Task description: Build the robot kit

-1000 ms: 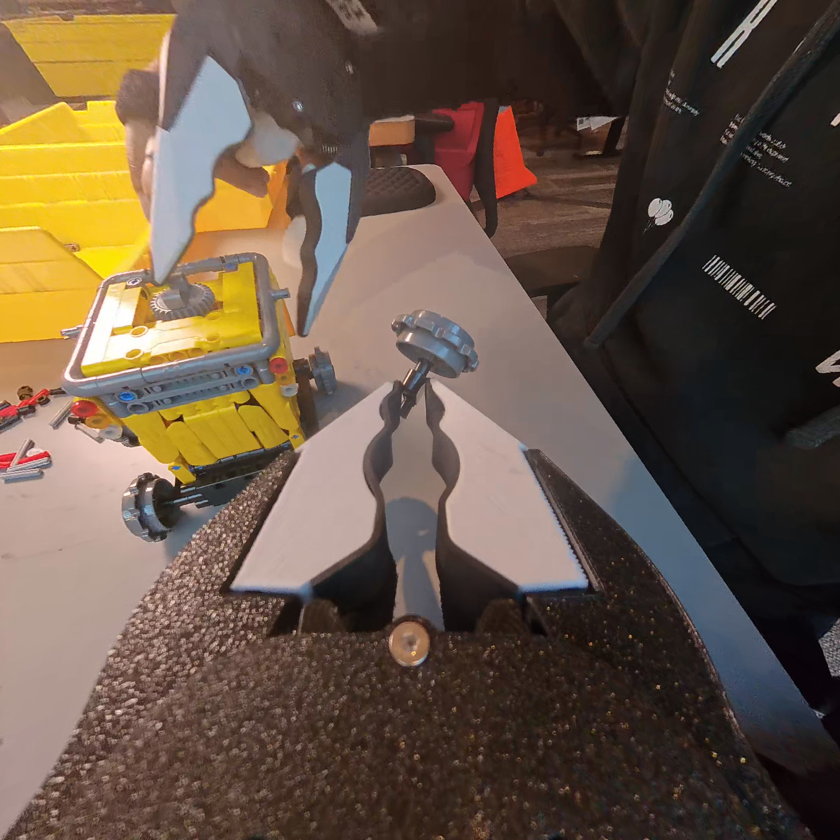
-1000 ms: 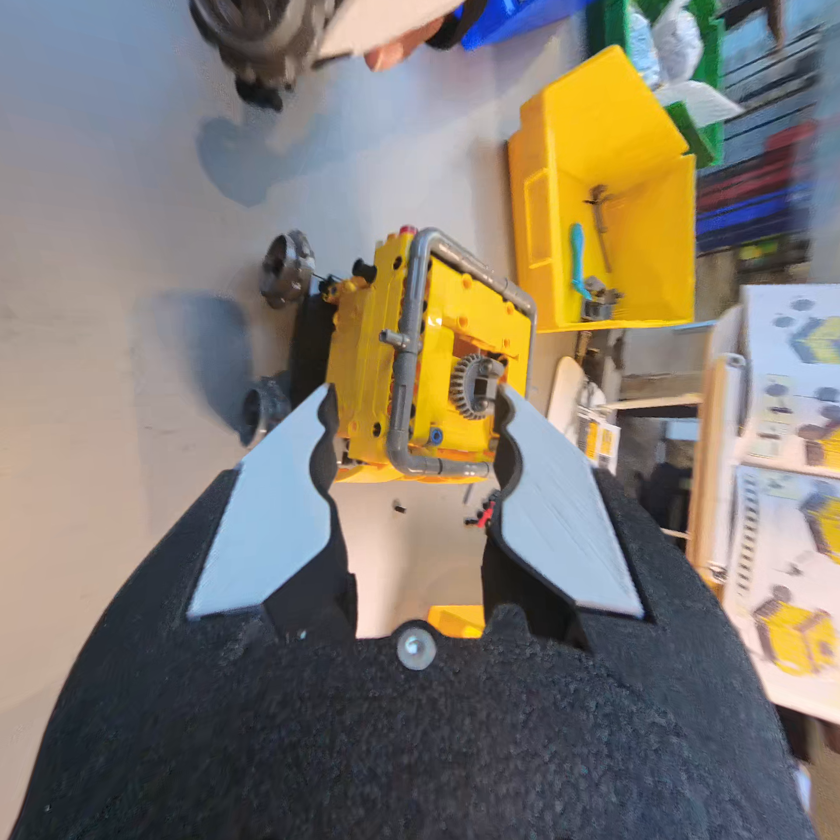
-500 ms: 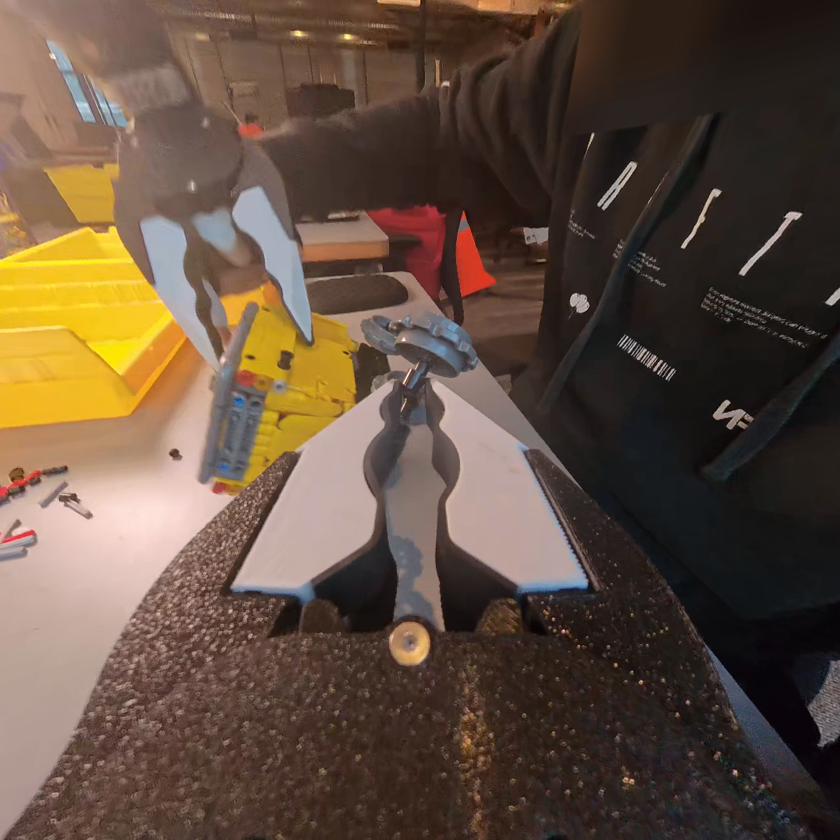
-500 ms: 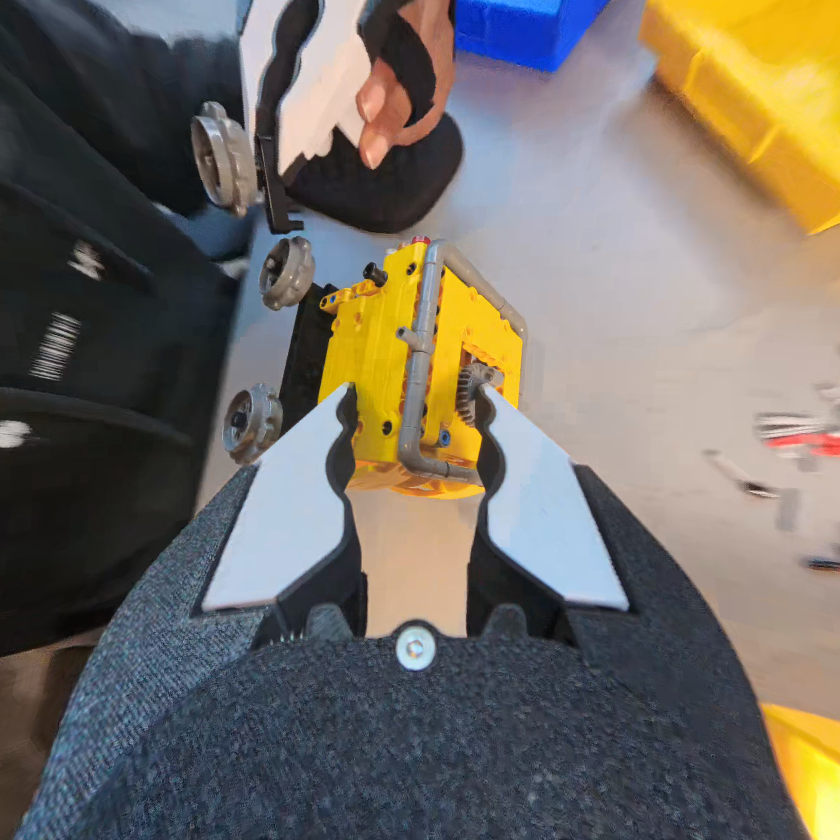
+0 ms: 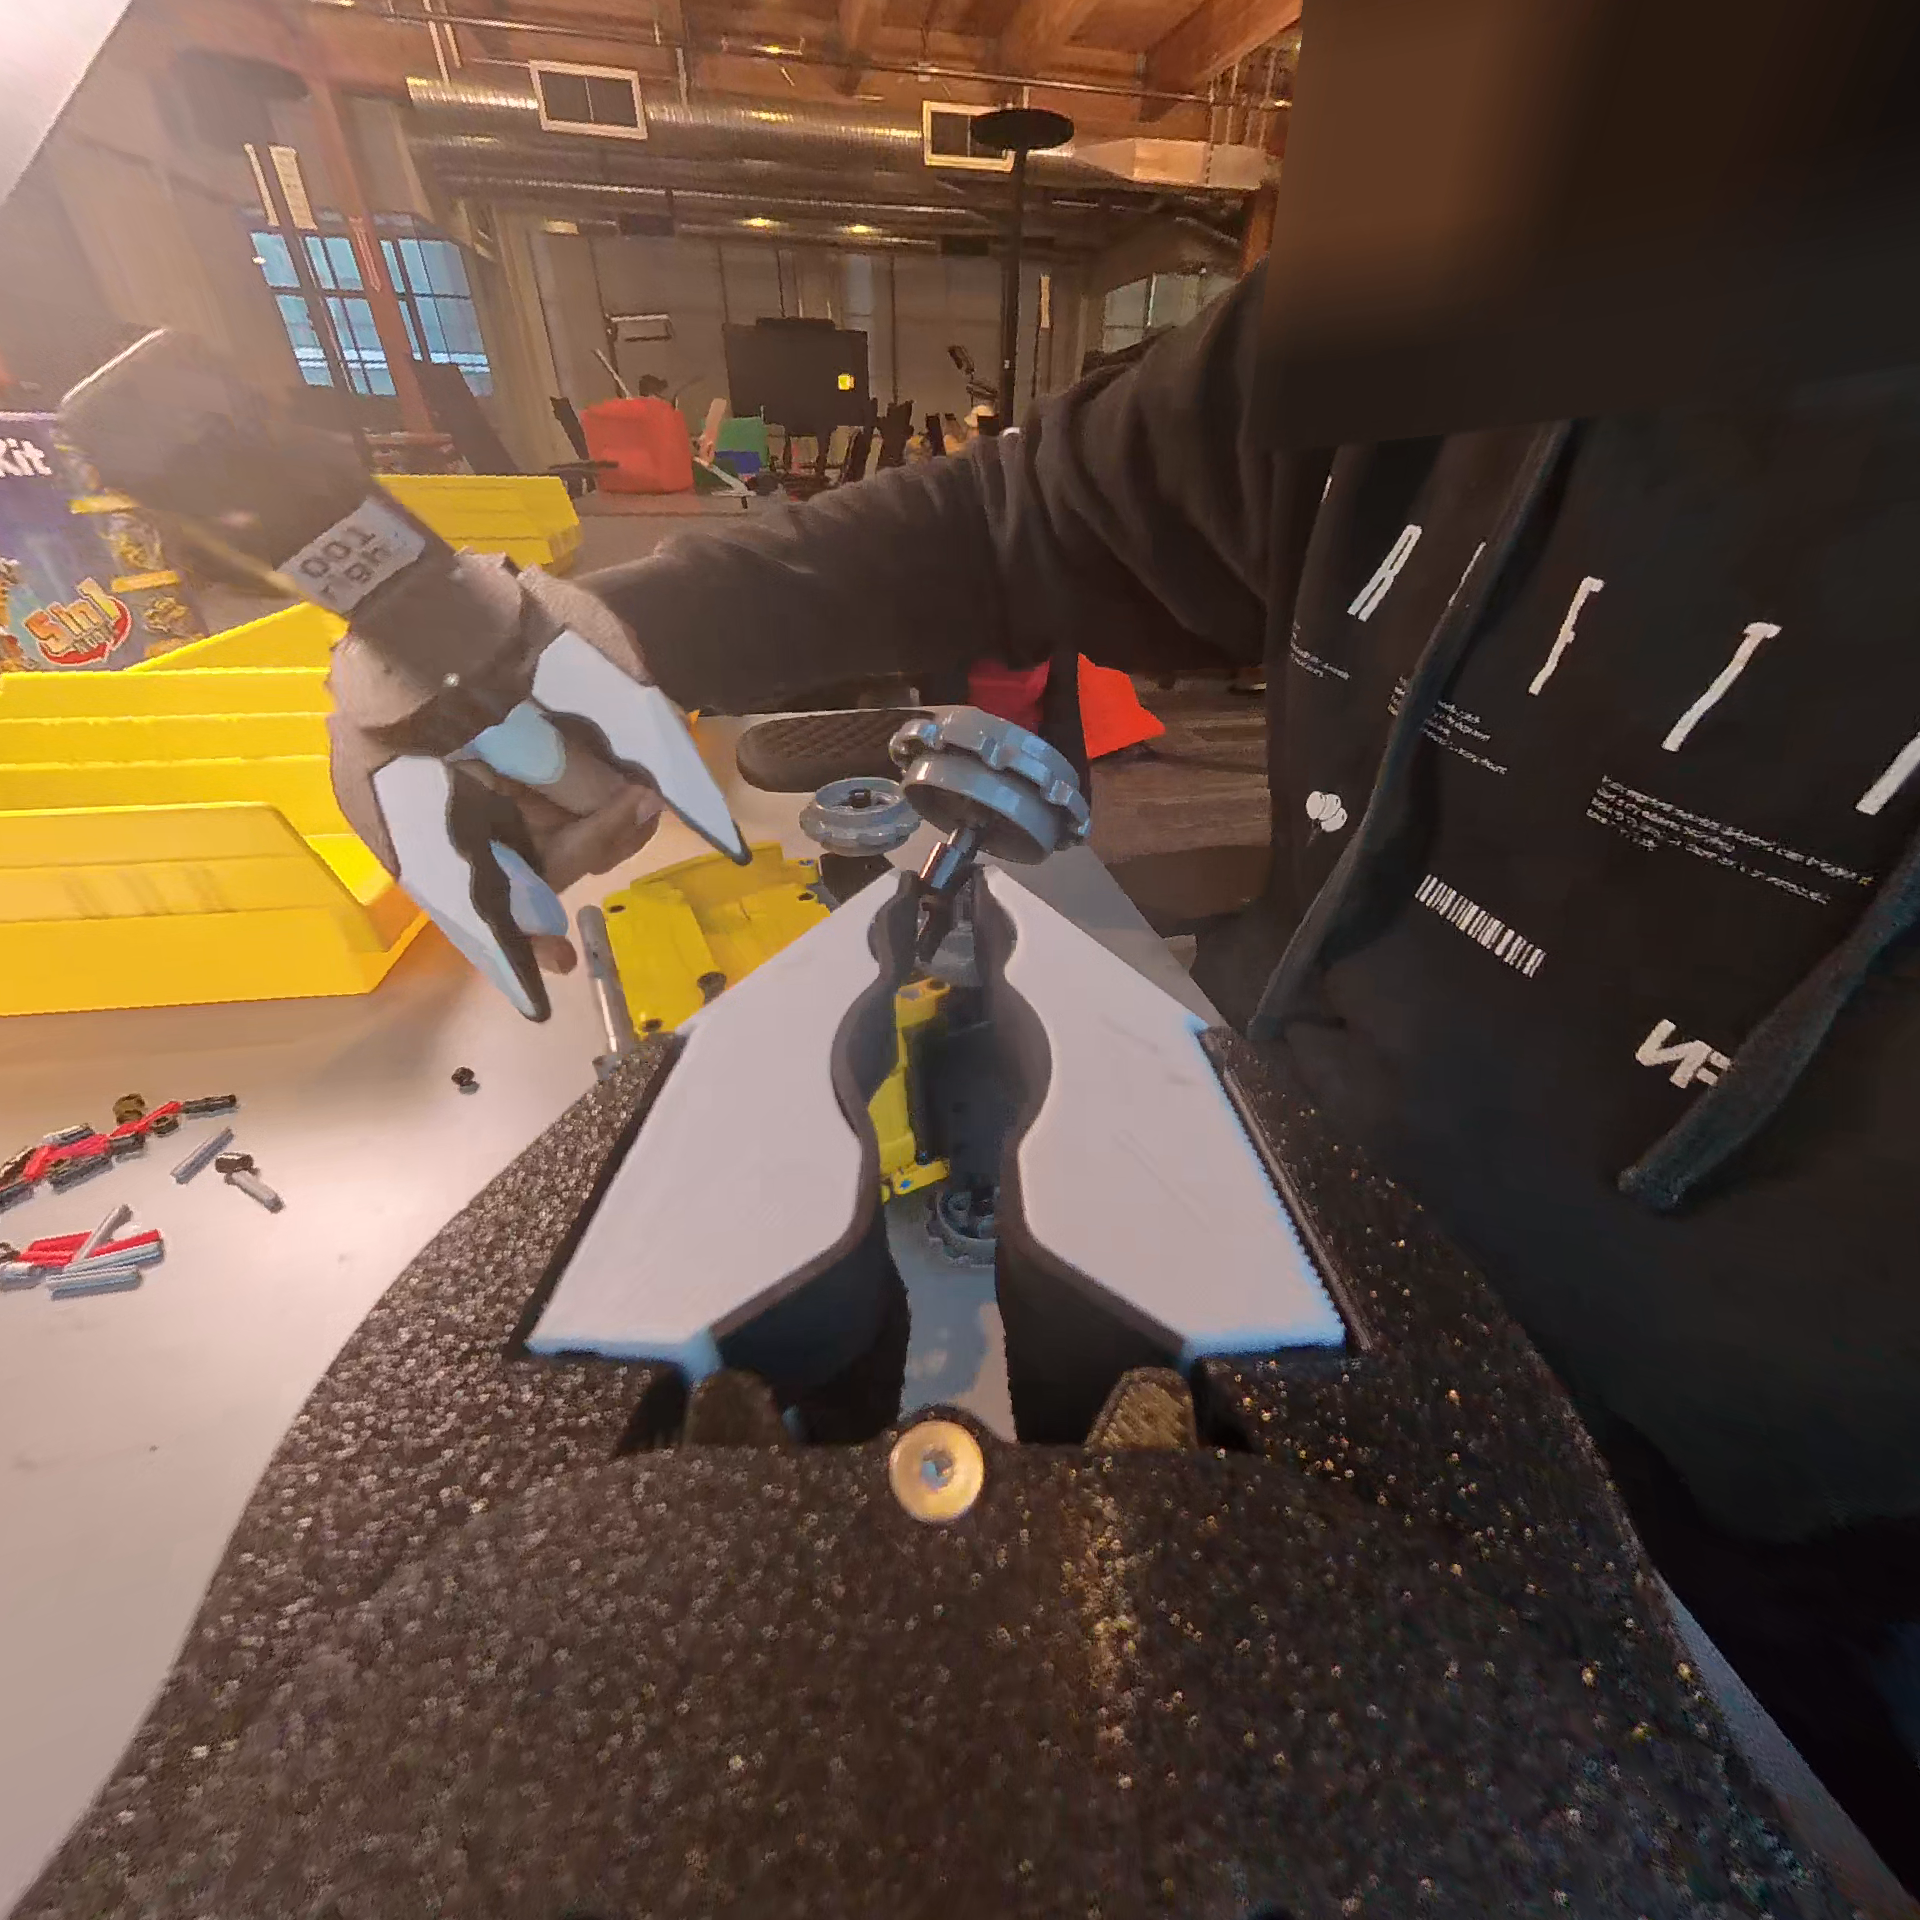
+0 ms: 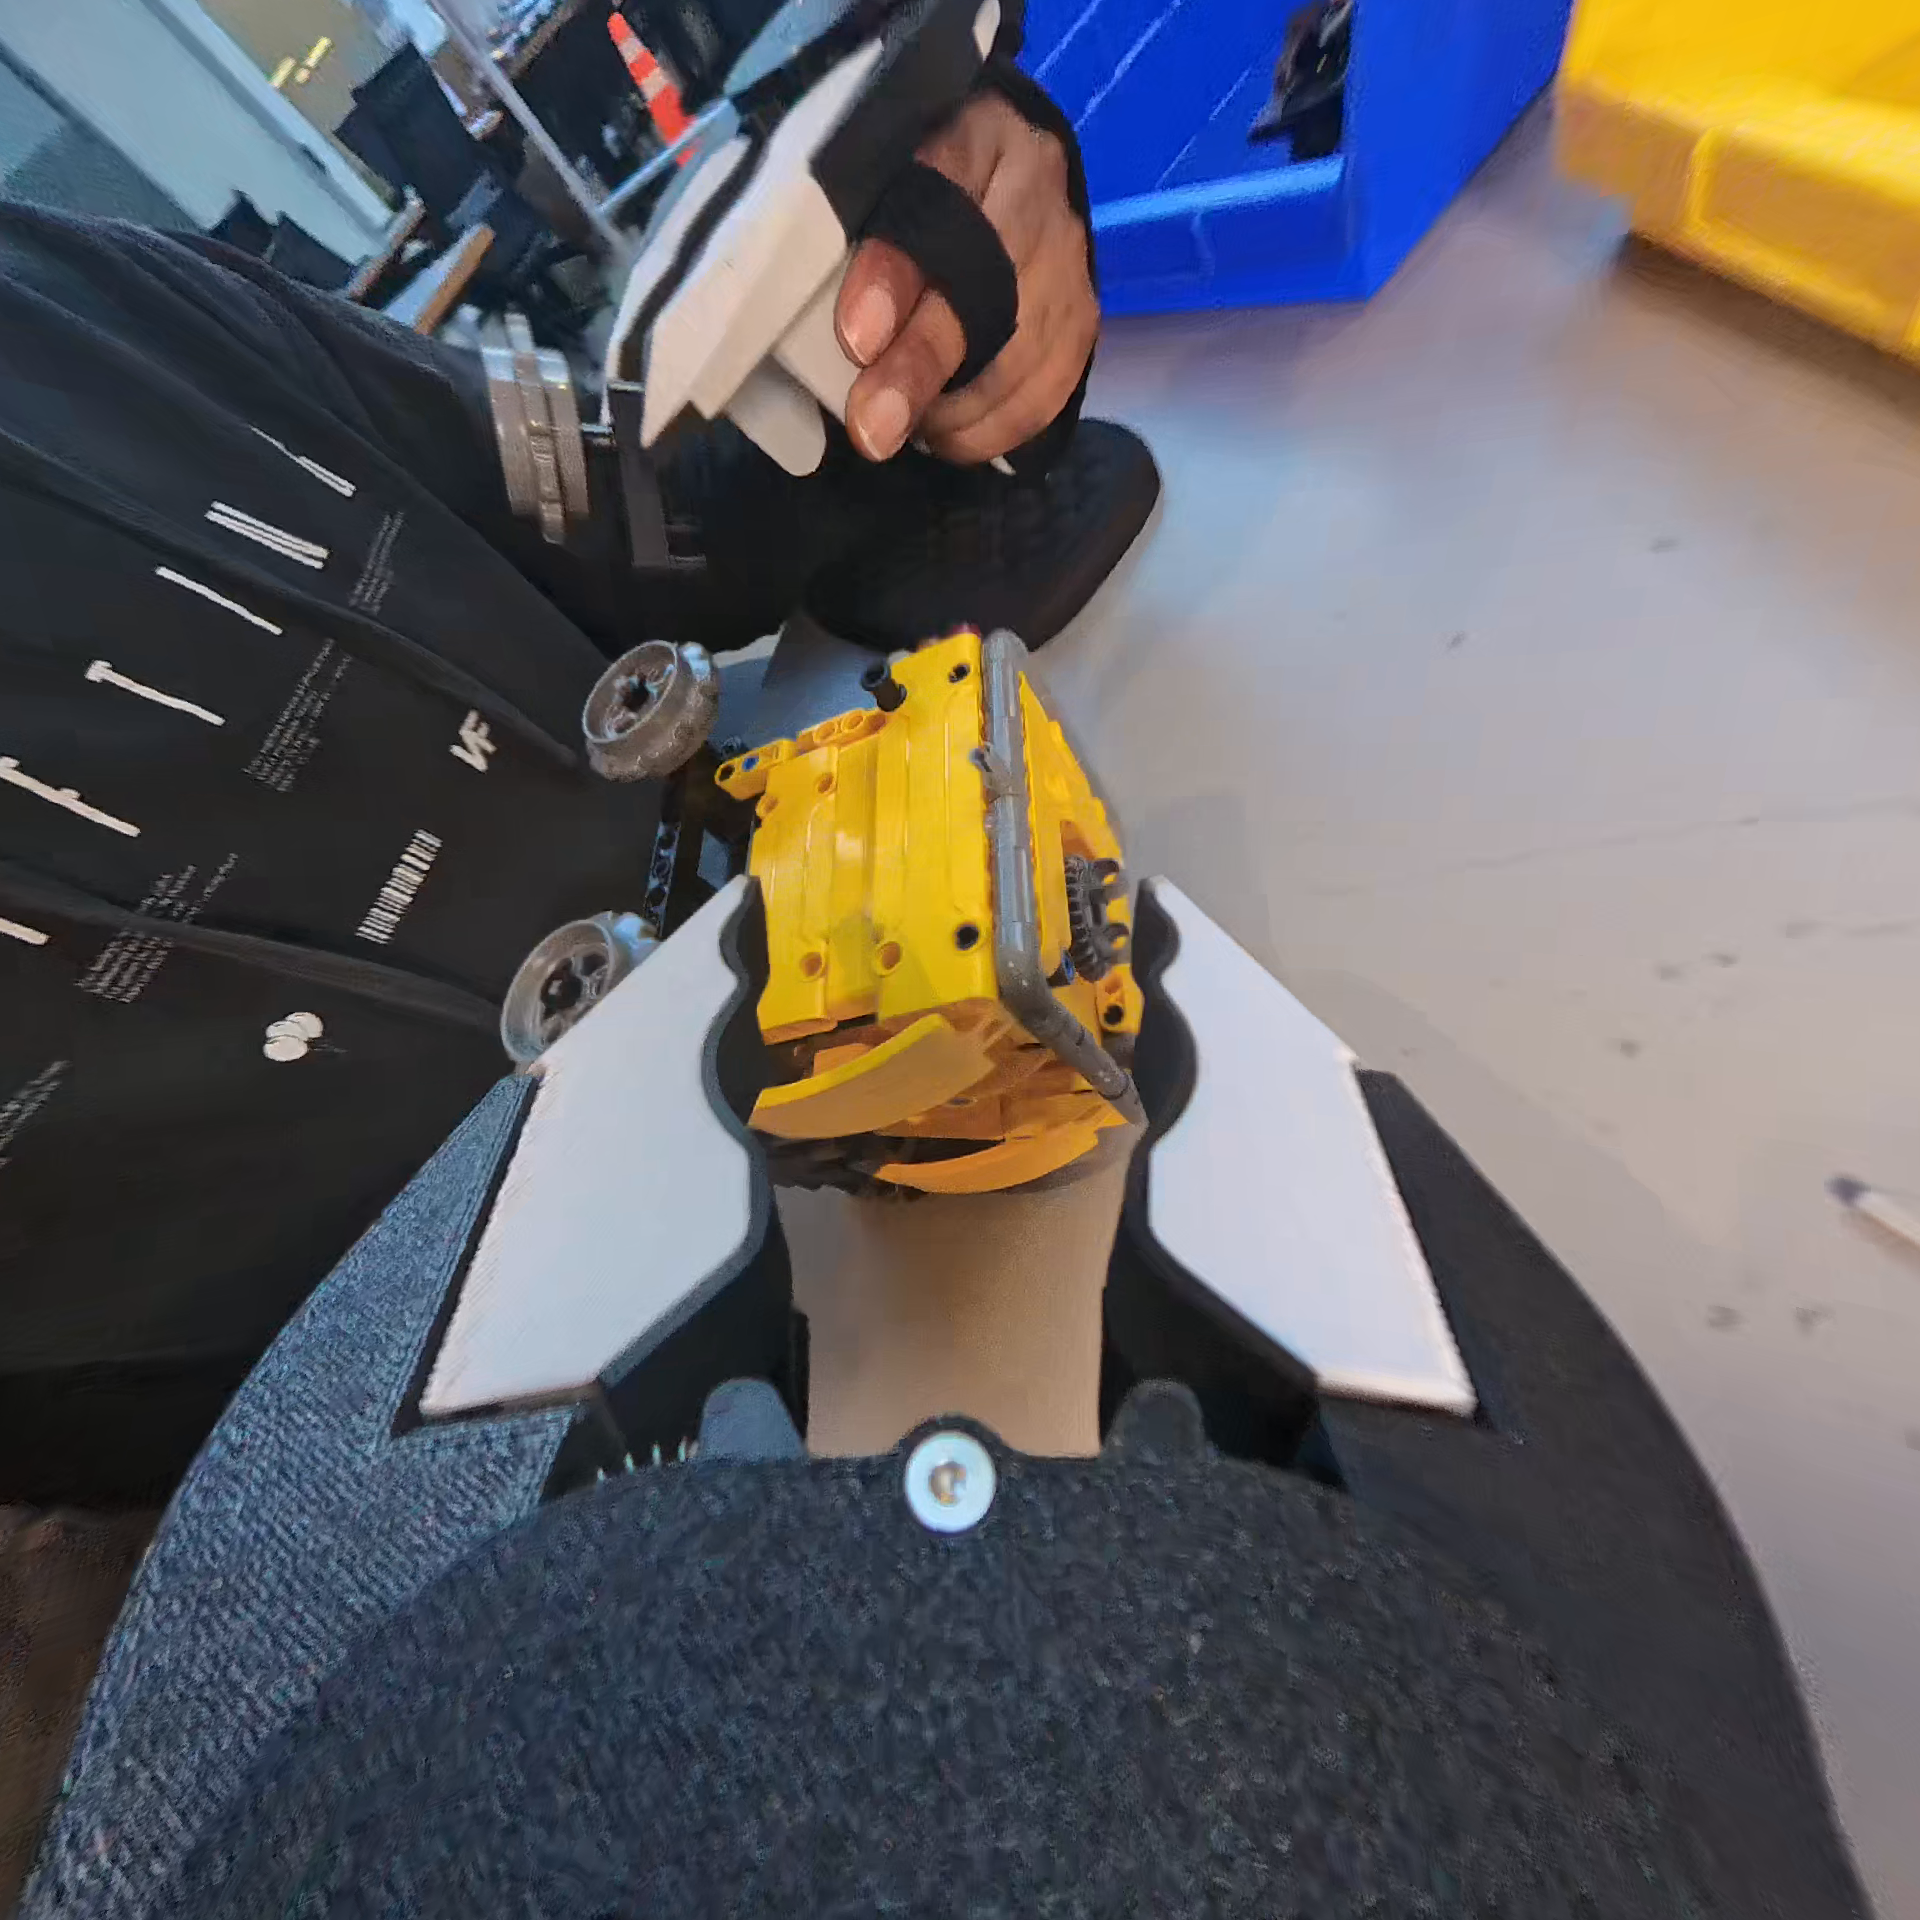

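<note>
Two, counting the mounted wheels [image 6: 649, 707] already fitted to the black underside of the yellow brick model [image 6: 883, 914], left of centre in the right wrist view. Finds the right claw [image 6: 945, 894] closed on that model, one finger against a yellow side, the other against the small gear on the grey-framed face. Cannot tell whether the tipped model rests on the table [image 6: 1558, 727] or hangs clear of it. Shows the left claw [image 5: 940, 883] clamped on a black axle carrying a loose grey wheel [image 5: 992, 774], held just above the model's wheeled side, not yet joined to it. Leaves small red and grey pieces [image 5: 83, 1153] scattered at lower left of the left wrist view, near yellow bins [image 5: 156, 831].
</note>
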Available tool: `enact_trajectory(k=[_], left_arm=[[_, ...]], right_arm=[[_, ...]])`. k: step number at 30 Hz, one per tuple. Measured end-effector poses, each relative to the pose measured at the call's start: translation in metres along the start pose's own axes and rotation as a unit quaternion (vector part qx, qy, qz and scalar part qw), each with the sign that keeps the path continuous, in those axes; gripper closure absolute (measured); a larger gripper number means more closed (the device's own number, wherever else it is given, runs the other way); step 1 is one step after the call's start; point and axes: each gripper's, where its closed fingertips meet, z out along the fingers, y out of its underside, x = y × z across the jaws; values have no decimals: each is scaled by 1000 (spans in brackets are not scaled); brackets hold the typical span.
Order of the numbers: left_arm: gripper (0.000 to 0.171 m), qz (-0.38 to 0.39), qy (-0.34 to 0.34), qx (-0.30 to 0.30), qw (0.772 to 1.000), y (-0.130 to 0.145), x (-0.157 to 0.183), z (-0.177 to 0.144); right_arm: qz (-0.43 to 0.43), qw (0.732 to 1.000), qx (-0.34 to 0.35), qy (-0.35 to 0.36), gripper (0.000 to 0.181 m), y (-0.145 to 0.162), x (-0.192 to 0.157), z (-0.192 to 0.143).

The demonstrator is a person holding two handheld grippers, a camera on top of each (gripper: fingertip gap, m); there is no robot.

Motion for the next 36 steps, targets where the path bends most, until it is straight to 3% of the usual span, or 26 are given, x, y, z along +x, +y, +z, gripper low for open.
enact_trajectory(k=[6,10,12,16,21,24,27,31,33,36], left_arm=[[164,-15,-21,-50,998,-9,-22,15],[164,-42,-6,-43,998,-22,-32,35],[164,-60,8,-25,998,-26,-36,43],[164,-133,22,20,991,-29,-47,51],[164,-287,42,121,949,-44,-65,50],[165,-305,43,131,943,-43,-70,53],[164,-305,42,135,942,-44,-71,57],[164,-307,49,138,940,-41,-71,61],[163,-302,39,130,944,-37,-71,62],[164,-273,24,93,957,-28,-67,65]], right_arm=[[-156,979,60,120,116,-32,-27,-26],[-221,965,24,143,120,-13,-54,-19],[-220,963,9,154,118,4,-55,-19],[-160,980,56,105,112,20,-71,-28],[-184,957,145,169,121,-8,-69,-42],[-209,934,193,217,136,-38,-66,-52],[-225,925,198,234,151,-55,-64,-47],[-231,931,159,233,156,-54,-57,-27],[-229,935,151,226,170,-51,-57,-20],[-202,942,129,235,172,-42,-56,-16]])
